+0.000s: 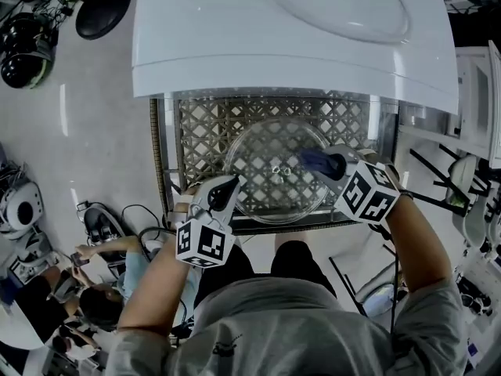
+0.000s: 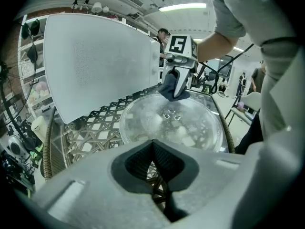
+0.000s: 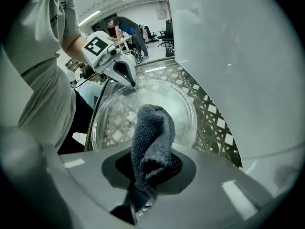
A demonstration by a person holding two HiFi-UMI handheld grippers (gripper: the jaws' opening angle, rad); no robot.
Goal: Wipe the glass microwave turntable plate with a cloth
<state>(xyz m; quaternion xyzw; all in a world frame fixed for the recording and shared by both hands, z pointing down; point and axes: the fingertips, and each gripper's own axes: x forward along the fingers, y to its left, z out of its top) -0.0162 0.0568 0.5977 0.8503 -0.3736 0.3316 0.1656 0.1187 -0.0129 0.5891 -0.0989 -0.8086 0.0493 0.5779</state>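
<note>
- Left gripper (image 1: 228,189): jaws brought together on the near rim of the glass turntable plate (image 1: 274,177). The rest of the disc spreads out ahead of the tips.
- Right gripper (image 1: 329,164): jaws clamped on a dark grey cloth (image 1: 316,160). The cloth's long axis runs straight out from the jaws in a standing fold, and its free end is over the plate's rim.
- The plate is round, so it has no long axis. It lies flat on the lattice table top (image 1: 202,131), between the two grippers.
- Edges: the plate's front rim sits just beside the table's front edge. Its back rim is close under the overhang of the white appliance housing (image 1: 290,41). Bare lattice shows beyond the left jaws' outer side.
- The left gripper view alone shows the cloth (image 2: 170,90) meeting the plate (image 2: 190,128) under the right gripper (image 2: 177,88).
- The right gripper view alone shows the left gripper (image 3: 129,83) with its tips at the rim of the plate (image 3: 183,106), beyond the cloth (image 3: 152,137).
</note>
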